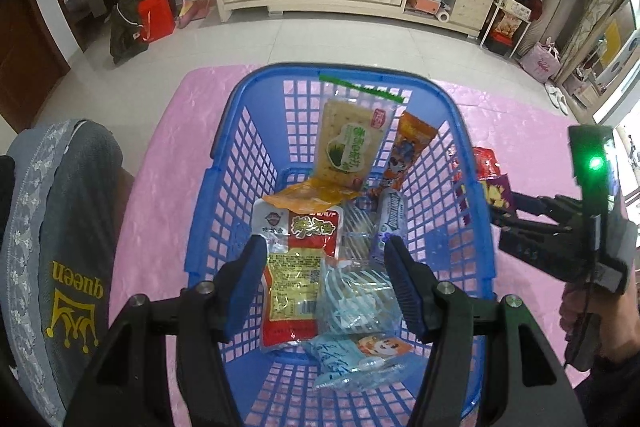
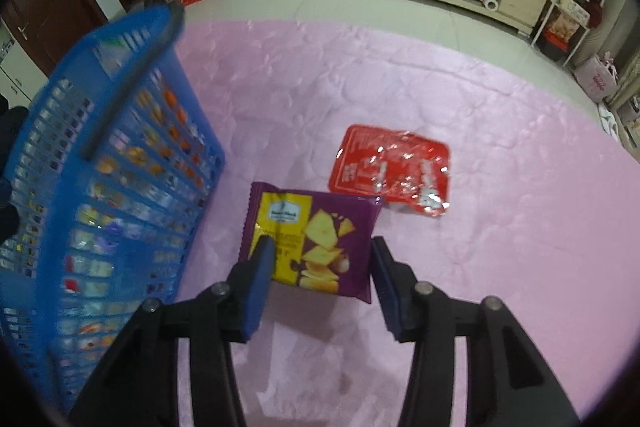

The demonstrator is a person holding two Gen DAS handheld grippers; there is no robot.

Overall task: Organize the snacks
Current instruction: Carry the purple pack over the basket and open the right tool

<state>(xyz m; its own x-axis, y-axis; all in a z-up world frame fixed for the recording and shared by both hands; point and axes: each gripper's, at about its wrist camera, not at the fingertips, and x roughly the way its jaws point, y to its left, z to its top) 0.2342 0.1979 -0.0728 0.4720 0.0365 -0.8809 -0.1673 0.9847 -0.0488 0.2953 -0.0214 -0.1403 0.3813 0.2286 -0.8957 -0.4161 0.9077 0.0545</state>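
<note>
Right gripper: blue-padded fingers closed on a purple and yellow square foil snack packet, which sits between the pads above the cloth; the left pad overlaps the packet's left edge, the right pad lies at its right edge.
Purple packet seen from the left wrist: only a corner shows, just past the basket's right wall, at the tips of the right gripper.
Left gripper: jaws stand about half apart with nothing pinched, hanging over the near half of the basket; the pads frame loose packets lying below them.
Blue plastic lattice basket: sits on the pink cloth, left of the purple packet; its dark handle is folded along the rim.
Basket contents: a red and white sealed pouch near the left, pale blue clear wrappers near the right, a tall cracker pack with green print leaning on the far wall, an orange cartoon-printed stick pack to its right.
Red crinkled foil pouch: flat on the cloth, just beyond and right of the purple packet.
Pink quilted cloth: covers the table.
Person: a hand grips the right tool at the right edge.
</note>
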